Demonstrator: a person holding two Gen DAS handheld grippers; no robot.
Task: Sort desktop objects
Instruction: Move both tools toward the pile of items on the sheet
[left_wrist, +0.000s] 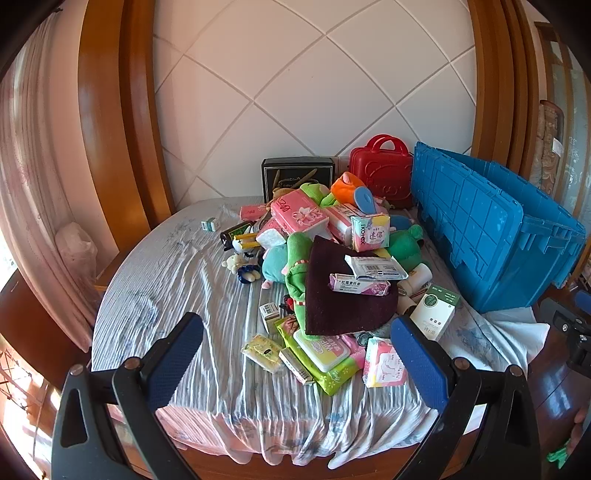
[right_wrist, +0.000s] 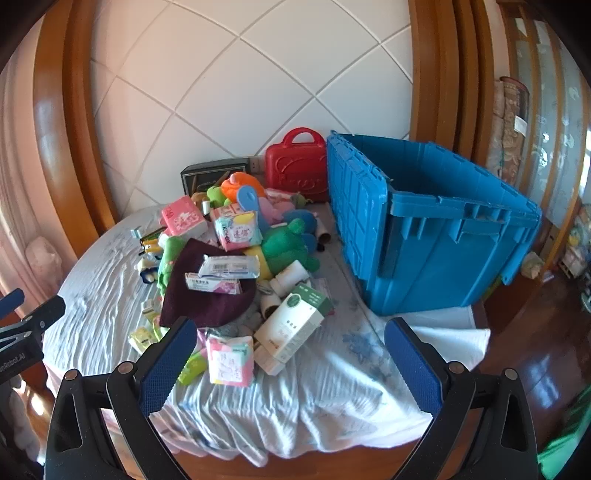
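A heap of small things lies on a cloth-covered table (left_wrist: 177, 280): a dark maroon cloth (left_wrist: 347, 306) with a medicine box (left_wrist: 358, 285) on it, pink tissue packs (left_wrist: 297, 214), green plush toys (left_wrist: 406, 245), a white-green box (left_wrist: 436, 312) and a green wipes pack (left_wrist: 321, 354). A big blue crate (left_wrist: 491, 229) stands open at the right; it also shows in the right wrist view (right_wrist: 436, 229). My left gripper (left_wrist: 295, 354) is open and empty before the heap's near edge. My right gripper (right_wrist: 291, 358) is open and empty, above the near table edge by a pink pad pack (right_wrist: 231, 360).
A red toy case (left_wrist: 382, 166) and a black box (left_wrist: 295, 177) stand at the back against the tiled wall. A small white-green box (left_wrist: 210, 224) lies apart at the far left. Wooden frames flank the wall. A white towel (right_wrist: 450, 332) lies under the crate.
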